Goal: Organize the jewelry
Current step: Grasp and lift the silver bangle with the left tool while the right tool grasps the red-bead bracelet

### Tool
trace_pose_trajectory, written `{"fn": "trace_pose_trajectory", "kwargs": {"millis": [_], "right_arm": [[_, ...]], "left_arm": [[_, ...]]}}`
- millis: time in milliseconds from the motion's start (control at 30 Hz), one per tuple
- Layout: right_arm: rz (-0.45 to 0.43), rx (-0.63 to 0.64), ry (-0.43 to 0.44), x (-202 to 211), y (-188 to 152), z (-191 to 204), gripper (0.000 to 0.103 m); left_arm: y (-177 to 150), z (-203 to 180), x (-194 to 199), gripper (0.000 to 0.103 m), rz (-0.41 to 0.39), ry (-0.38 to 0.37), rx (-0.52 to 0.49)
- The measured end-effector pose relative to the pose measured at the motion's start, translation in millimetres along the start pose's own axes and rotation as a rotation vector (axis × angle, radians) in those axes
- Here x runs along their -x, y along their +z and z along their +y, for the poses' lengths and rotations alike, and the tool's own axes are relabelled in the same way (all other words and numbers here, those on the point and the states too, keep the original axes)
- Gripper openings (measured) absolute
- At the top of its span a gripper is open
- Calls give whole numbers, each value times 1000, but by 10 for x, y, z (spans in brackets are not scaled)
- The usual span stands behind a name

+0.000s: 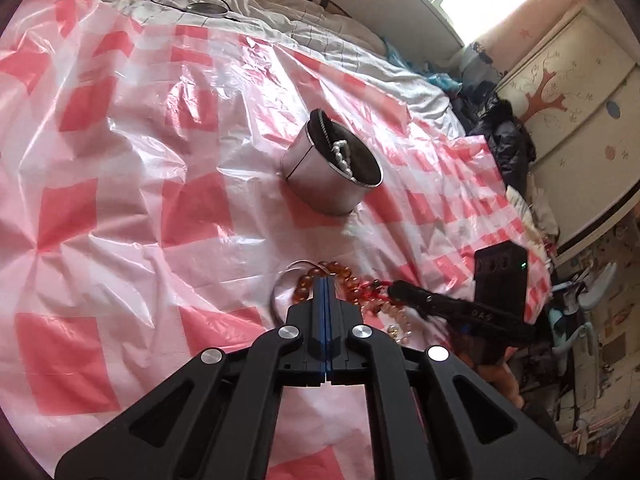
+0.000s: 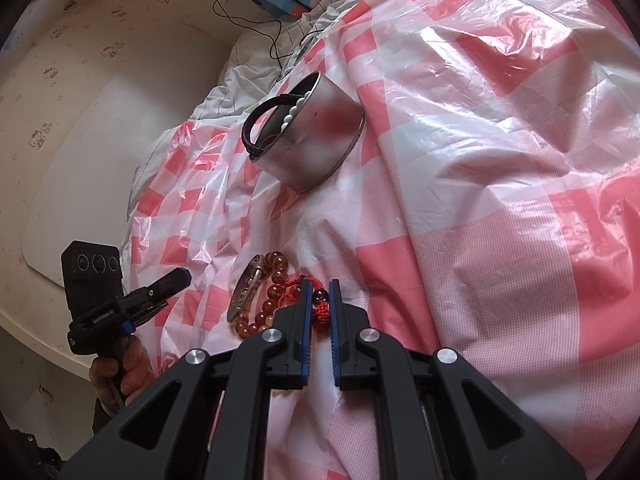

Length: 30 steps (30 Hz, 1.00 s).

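Note:
A pile of jewelry lies on the pink-checked plastic sheet (image 2: 480,160): an amber bead bracelet (image 2: 276,264), a silver bangle (image 2: 246,288) and a red-corded bracelet (image 2: 320,314). My right gripper (image 2: 321,285) is shut on the red cord, with a dark bead between its blue pads. My left gripper (image 1: 325,280) is shut with nothing in it. In the right wrist view the left gripper (image 2: 180,276) hangs left of the pile, apart from it. Beyond stands a round metal tin (image 1: 320,184) holding a pearl string (image 1: 342,156) and a black bracelet (image 1: 320,126).
The sheet covers a bed with a white quilt (image 1: 320,36). A black cable (image 2: 276,36) and a round disc (image 1: 206,8) lie at the far end. Dark clothes (image 1: 504,132) and a painted wardrobe (image 1: 568,92) stand beside the bed. A hand (image 2: 120,368) grips the left gripper's handle.

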State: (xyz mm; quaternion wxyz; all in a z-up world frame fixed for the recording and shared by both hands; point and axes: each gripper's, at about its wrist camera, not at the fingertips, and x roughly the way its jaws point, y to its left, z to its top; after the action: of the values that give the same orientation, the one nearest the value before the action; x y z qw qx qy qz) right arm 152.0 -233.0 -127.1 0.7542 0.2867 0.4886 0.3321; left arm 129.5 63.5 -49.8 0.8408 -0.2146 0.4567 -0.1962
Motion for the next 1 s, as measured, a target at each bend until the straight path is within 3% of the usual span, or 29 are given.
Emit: {"fn": "trace_pose_trajectory", "kwargs": {"millis": [367, 533, 600, 700, 833, 867, 900, 1000], "right_arm": [[8, -4, 10, -14, 11, -5, 9], [10, -2, 21, -25, 12, 6, 12], [10, -1, 25, -33, 9, 15, 13], [11, 1, 34, -29, 19, 5, 15], [12, 1, 36, -38, 23, 8, 15], [12, 1, 35, -35, 25, 6, 15], [12, 1, 34, -37, 25, 7, 15], [12, 6, 25, -41, 30, 14, 15]], "left_arm": [[-67, 287, -291, 1, 91, 80, 102], [-59, 240, -385, 17, 92, 96, 84], [-60, 196, -417, 30, 96, 107, 66], [-57, 151, -473, 36, 102, 116, 52], [-65, 106, -531, 31, 106, 163, 15], [-74, 87, -544, 14, 109, 195, -7], [-80, 79, -559, 4, 118, 210, -19], [-85, 26, -515, 2, 108, 201, -43]]}}
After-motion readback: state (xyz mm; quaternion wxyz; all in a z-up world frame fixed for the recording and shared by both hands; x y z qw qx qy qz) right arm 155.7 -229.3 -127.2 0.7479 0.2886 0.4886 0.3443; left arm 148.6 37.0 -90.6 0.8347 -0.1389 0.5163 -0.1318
